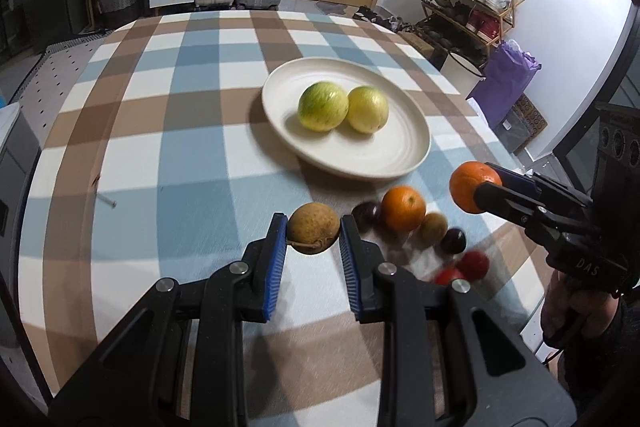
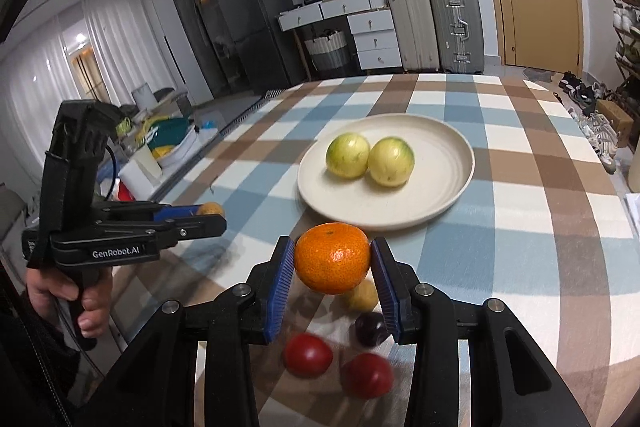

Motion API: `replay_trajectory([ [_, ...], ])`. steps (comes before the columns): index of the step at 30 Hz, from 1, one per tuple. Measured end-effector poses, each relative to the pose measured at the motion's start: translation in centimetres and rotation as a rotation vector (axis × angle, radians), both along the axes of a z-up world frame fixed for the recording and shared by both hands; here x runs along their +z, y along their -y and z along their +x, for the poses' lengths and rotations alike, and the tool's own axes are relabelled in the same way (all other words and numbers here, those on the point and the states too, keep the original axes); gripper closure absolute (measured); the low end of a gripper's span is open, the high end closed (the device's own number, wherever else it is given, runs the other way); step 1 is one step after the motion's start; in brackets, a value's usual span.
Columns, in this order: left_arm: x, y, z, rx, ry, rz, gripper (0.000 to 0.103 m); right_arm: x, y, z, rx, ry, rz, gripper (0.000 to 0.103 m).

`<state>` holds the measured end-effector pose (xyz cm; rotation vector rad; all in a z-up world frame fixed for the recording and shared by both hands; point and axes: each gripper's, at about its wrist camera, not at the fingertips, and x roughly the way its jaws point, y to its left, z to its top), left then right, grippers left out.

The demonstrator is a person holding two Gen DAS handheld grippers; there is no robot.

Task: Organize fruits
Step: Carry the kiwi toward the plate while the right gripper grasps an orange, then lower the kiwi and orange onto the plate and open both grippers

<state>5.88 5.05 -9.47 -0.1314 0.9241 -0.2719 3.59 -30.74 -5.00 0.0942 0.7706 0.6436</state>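
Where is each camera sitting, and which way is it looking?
Left wrist: rides the left gripper, which grips a brown fruit, looking along its fingers at the plate; the right gripper and hand show.
Right wrist: rides the right gripper, which grips an orange, facing the same plate; the left gripper and hand show.
Both share the plate, two yellow-green fruits and checked tablecloth.

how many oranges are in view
2: one orange is gripped in the right gripper, the other orange lies on the tablecloth among the loose fruit. None appear hidden.
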Motion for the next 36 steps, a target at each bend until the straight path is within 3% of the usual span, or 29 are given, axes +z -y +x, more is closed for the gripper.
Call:
replay_trajectory([
  [9,0.5,2.2,4.5,-0.044,-0.017,-0.013,0.080,0.8,0.9,3.5,-0.009,-0.018,0.064,0.063],
  [21,-1.2,4.9,9.9,-0.091,-0.065,-0.019,0.079,-0.1,1.5,7.2,-0.012,-0.060,0.100,0.063],
  [36,-2.6,6.8,13.3,-0.131,-0.111,-0.017,0.079,-1.2,1.1,10.2,0.002,-0.097,0.110,0.063],
])
